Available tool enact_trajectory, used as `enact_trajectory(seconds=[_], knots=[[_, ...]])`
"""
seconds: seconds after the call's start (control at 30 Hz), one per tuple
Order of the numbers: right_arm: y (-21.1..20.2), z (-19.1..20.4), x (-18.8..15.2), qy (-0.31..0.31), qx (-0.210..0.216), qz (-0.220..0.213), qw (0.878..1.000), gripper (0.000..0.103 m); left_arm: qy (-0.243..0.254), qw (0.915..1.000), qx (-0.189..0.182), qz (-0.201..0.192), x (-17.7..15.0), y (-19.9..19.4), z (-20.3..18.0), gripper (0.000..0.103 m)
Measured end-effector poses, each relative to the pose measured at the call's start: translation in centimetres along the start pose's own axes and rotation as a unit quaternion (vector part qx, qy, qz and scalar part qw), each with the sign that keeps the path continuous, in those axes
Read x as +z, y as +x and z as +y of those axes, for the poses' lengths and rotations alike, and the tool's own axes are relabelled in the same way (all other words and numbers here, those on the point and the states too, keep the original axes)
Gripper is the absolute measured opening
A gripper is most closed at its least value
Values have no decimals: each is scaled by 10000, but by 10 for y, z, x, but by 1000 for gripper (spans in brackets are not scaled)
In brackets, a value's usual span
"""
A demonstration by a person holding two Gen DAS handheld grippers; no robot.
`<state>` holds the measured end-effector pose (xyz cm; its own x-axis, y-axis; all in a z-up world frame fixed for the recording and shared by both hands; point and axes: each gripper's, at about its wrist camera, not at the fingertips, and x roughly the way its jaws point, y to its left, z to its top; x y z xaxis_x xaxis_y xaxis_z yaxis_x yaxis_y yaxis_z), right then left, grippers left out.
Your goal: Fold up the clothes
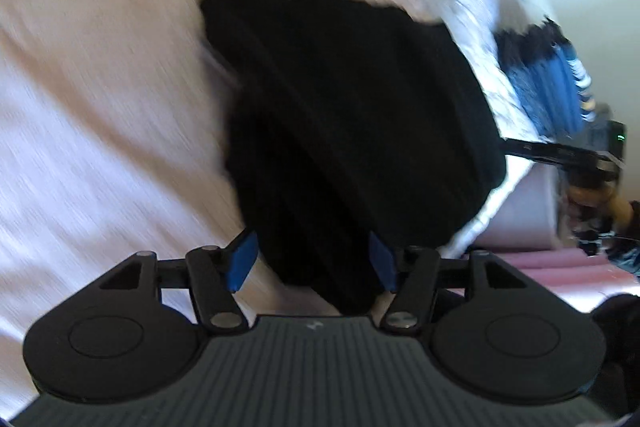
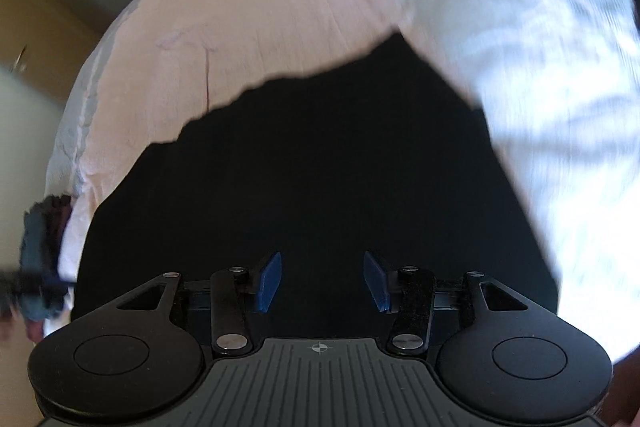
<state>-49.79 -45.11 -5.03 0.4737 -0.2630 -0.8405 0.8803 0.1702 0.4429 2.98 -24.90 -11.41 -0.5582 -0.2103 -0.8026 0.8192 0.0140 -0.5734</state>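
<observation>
A black garment (image 1: 344,123) lies on the pale pink bed sheet (image 1: 100,87). My left gripper (image 1: 312,261) is open, its blue pads (image 1: 240,261) on either side of the garment's near end, holding nothing. In the right wrist view the same black garment (image 2: 312,179) fills the middle. My right gripper (image 2: 322,283) is open just above it, blue pads (image 2: 269,283) apart, nothing between them. Both views are blurred by motion.
A white patterned cloth (image 1: 472,39) and a blue striped garment (image 1: 552,83) lie beyond the black one. The other gripper (image 1: 568,155) shows at the right edge. In the right wrist view the bed's edge (image 2: 84,115) drops to the floor at left; white patterned cloth (image 2: 540,67) lies at right.
</observation>
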Motion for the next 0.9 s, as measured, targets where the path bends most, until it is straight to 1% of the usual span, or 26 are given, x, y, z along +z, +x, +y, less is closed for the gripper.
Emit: enact_trajectory(seconds=[0.03, 0.07, 0.1, 0.2, 0.23, 0.3, 0.33, 0.37, 0.4, 0.43, 0.47, 0.5, 0.53, 0.57, 0.6, 0.63, 0.67, 0.7, 0.73, 0.77, 0.8, 0.83, 0.87, 0.9], knots=[[0, -1, -9, 176, 38, 35, 9998, 50, -73, 10000, -51, -14, -7, 9, -1, 51], [1, -5, -16, 377, 88, 57, 9992, 50, -2, 10000, -24, -54, -11, 14, -4, 21], [2, -9, -24, 577, 138, 74, 9982, 50, 97, 9999, 18, -99, -14, 20, -7, 10], [1, -28, -40, 1123, 302, -26, 9932, 50, 355, 9984, 302, -310, -18, 16, -1, 8], [-1, -36, -44, 1274, 331, -82, 9913, 50, 293, 9977, 496, -345, -18, 13, 6, 5], [-3, -54, -52, 1559, 317, -218, 9870, 51, 223, 9968, 727, -258, -19, 7, 16, 7], [-6, -62, -56, 1714, 309, -310, 9842, 52, 466, 9939, 961, -269, -20, 2, 7, 6], [-8, -70, -58, 1909, 339, -439, 9800, 54, 765, 9891, 1221, -293, -21, -3, -4, 0], [-9, -75, -62, 2110, 409, -570, 9750, 58, 1061, 9828, 1479, -316, -22, -8, -15, 0], [-10, -81, -66, 2311, 479, -701, 9692, 70, 1357, 9749, 1734, -339, -23, -14, -27, 2], [-11, -86, -69, 2509, 549, -832, 9629, 79, 1679, 9653, 1955, -436, -27, -18, -42, 5], [-12, -91, -73, 2692, 618, -952, 9564, 79, 2061, 9526, 2173, -540, -33, -21, -59, 17], [-12, -95, -74, 2777, 686, -1002, 9530, 79, 2579, 9352, 2350, -605, -41, -20, -79, 25], [-12, -99, -75, 2860, 756, -1055, 9494, 79, 3135, 9144, 2485, -627, -53, -13, -95, 40], [-10, -100, -77, 2923, 832, -1132, 9460, 79, 3685, 8901, 2604, -639, -64, -5, -110, 46], [-8, -100, -79, 2965, 894, -1216, 9430, 79, 4220, 8626, 2713, -649, -76, 4, -125, 47], [-7, -101, -80, 3008, 952, -1303, 9399, 79, 4619, 8392, 2810, -589, -84, 19, -131, 50], [-5, -101, -81, 3058, 983, -1412, 9364, 79, 4983, 8155, 2901, -513, -91, 36, -134, 54], [-3, -101, -83, 3111, 1010, -1521, 9327, 79, 5336, 7901, 2985, -436, -98, 53, -137, 54], [-1, -100, -87, 3187, 1019, -1633, 9281, 79, 5679, 7631, 3064, -359, -105, 69, -141, 54], [1, -100, -91, 3291, 1018, -1755, 9222, 79, 5946, 7365, 3210, -302, -108, 85, -138, 57], [3, -100, -94, 3386, 1006, -1862, 9168, 79, 6191, 7091, 3367, -249, -110, 99, -134, 57], [4, -99, -98, 3463, 992, -1986, 9115, 79, 6331, 6933, 3437, -199, -110, 109, -128, 53], [5, -98, -103, 3540, 978, -2109, 9059, 79, 6300, 6991, 3380, -87, -108, 114, -121, 39]])
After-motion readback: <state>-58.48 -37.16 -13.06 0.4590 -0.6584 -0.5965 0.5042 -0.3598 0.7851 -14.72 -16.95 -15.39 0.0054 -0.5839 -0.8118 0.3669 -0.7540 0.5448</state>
